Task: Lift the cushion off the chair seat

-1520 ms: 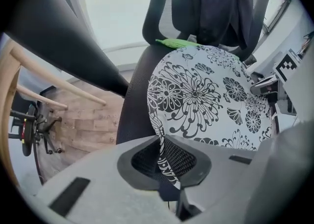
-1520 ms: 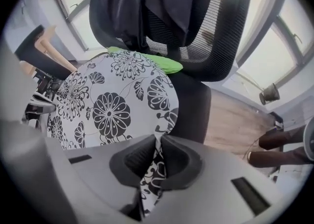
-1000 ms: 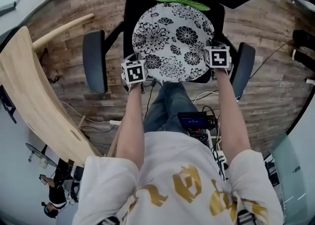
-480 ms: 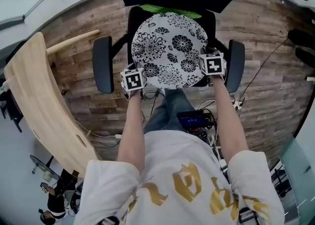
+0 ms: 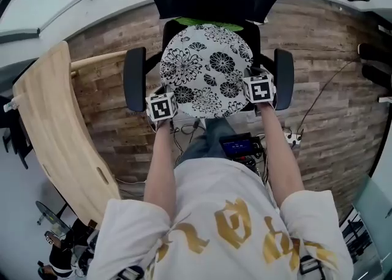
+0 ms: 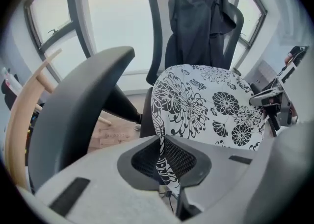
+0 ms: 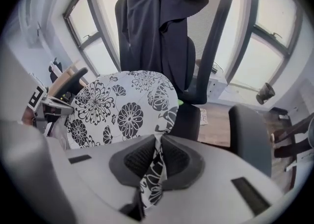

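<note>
A round white cushion with black flowers lies over the seat of a black office chair, between its two armrests. My left gripper is shut on the cushion's near left edge, and my right gripper is shut on its near right edge. In the left gripper view a fold of the cushion is pinched between the jaws of the left gripper. The right gripper pinches a fold of the cushion the same way. A green pad peeks out under the cushion's far edge.
A dark jacket hangs on the chair's backrest. A curved wooden board stands at the left. Cables and a small device lie on the wood floor by the person's legs. Windows stand behind the chair.
Both grippers keep their hold on the cushion's near edge. In the head view the chair has drawn farther off and looks smaller, while the cushion fills more of the space between the armrests.
</note>
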Demonstrator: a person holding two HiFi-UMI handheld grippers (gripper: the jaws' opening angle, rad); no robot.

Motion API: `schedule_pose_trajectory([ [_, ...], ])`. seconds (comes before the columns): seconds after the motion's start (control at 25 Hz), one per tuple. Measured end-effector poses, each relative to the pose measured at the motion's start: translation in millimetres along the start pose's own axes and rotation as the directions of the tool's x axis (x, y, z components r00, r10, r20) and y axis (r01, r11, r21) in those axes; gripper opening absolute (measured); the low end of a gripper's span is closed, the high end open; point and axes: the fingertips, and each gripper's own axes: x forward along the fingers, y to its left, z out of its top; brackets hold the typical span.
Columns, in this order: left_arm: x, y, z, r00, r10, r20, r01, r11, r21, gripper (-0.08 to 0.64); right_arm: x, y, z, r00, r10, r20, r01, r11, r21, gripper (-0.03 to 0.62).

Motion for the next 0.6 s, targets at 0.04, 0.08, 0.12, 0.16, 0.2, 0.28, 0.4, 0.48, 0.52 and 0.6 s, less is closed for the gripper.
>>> schedule_pose_trajectory([
  [0.04, -2.8, -1.9, 1.3, 1.000, -0.004, 0.006, 0.004, 1.000, 0.019, 0.034, -4.1, -0.9, 0.9, 1.000, 0.004, 0.012, -0.005, 1.000, 0.016, 0.034],
  [0.08, -5.2, -4.0, 2.6, 1.000, -0.010, 0.011, 0.009, 0.999, 0.041, 0.032, -7.6, -2.7, 0.7, 1.000, 0.008, 0.022, -0.009, 0.999, 0.035, 0.034],
  [0.12, -7.7, -5.7, 4.1, 1.000, -0.016, 0.016, 0.015, 0.998, 0.058, 0.034, -11.1, -5.1, -0.2, 1.000, 0.009, 0.029, -0.010, 0.999, 0.051, 0.034],
  [0.16, -10.5, -6.7, 6.3, 0.999, -0.024, 0.025, 0.022, 0.998, 0.063, 0.033, -15.0, -7.6, -1.0, 0.999, 0.006, 0.035, -0.008, 0.998, 0.058, 0.034],
  [0.2, -13.9, -7.1, 9.1, 0.999, -0.036, 0.038, 0.034, 0.998, 0.054, 0.034, -19.4, -9.6, -1.8, 0.999, 0.001, 0.043, -0.004, 0.998, 0.061, 0.035],
  [0.28, -22.3, -7.0, 14.5, 0.995, -0.065, 0.070, 0.064, 0.998, 0.023, 0.033, -30.0, -10.9, -3.5, 0.998, -0.004, 0.067, -0.001, 0.997, 0.076, 0.034],
  [0.4, -33.7, -9.7, 21.4, 0.989, -0.097, 0.112, 0.094, 0.995, 0.030, 0.034, -48.2, -10.3, -4.1, 0.993, -0.011, 0.115, -0.001, 0.994, 0.111, 0.034],
  [0.48, -40.6, -11.9, 25.6, 0.984, -0.117, 0.138, 0.113, 0.993, 0.034, 0.034, -56.6, -8.7, -4.8, 0.991, -0.017, 0.130, 0.002, 0.993, 0.115, 0.034],
  [0.52, -44.1, -12.5, 27.6, 0.981, -0.126, 0.150, 0.122, 0.992, 0.036, 0.033, -60.3, -7.3, -4.9, 0.991, -0.019, 0.136, 0.003, 0.993, 0.119, 0.035],
  [0.6, -51.0, -14.1, 31.5, 0.974, -0.145, 0.171, 0.139, 0.989, 0.047, 0.034, -67.3, -4.8, -3.9, 0.988, -0.024, 0.151, 0.004, 0.991, 0.131, 0.034],
])
